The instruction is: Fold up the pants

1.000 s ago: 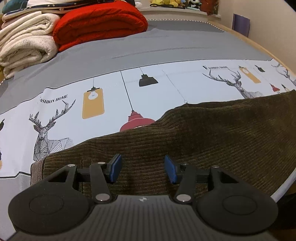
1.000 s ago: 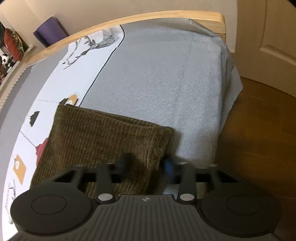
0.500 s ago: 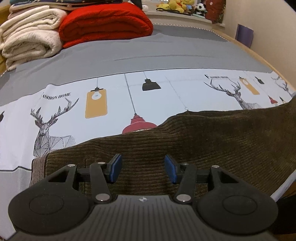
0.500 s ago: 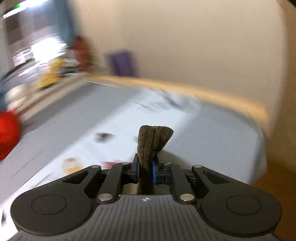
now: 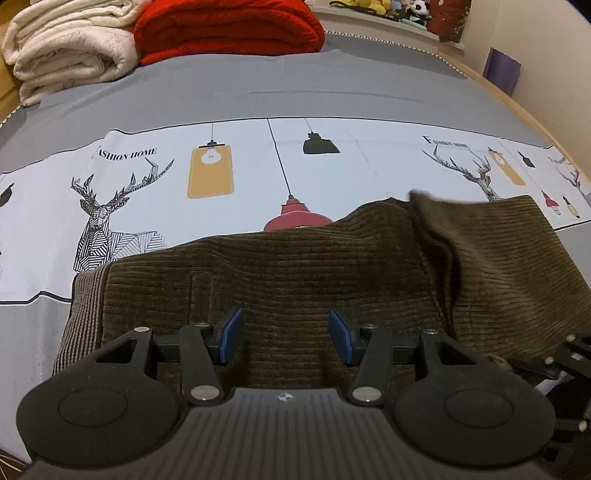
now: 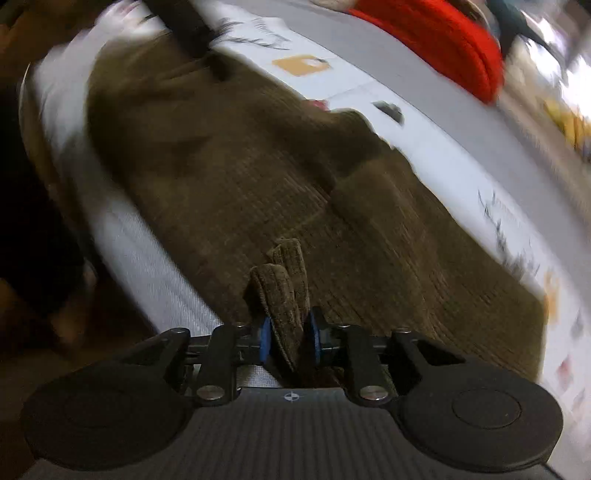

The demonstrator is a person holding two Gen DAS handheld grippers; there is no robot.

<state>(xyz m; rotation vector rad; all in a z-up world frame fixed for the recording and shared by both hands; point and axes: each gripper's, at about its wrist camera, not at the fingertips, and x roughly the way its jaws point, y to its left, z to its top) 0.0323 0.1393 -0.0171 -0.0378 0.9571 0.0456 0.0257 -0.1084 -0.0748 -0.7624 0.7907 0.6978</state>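
Note:
Dark olive corduroy pants (image 5: 295, 273) lie across the near edge of the bed. Their striped waistband (image 5: 79, 317) is at the left. My left gripper (image 5: 286, 334) is open and empty, hovering over the pants near the waist end. My right gripper (image 6: 287, 341) is shut on the bunched leg end (image 6: 282, 288) of the pants (image 6: 258, 177) and holds it over the rest of the garment. In the left wrist view the carried leg part (image 5: 491, 258) is doubled over at the right. The right wrist view is blurred by motion.
The bed cover (image 5: 258, 173) has a white band with deer and lamp prints between grey parts. A red blanket (image 5: 229, 26) and cream blankets (image 5: 70, 48) are stacked at the far end. A purple item (image 5: 502, 70) leans at the far right wall. The bed's near edge (image 6: 147, 254) drops to the floor.
My right gripper closed on the leg end, lifted it and swung it back over the pants toward the waist. The left gripper stayed open and shifted slightly nearer the waistband.

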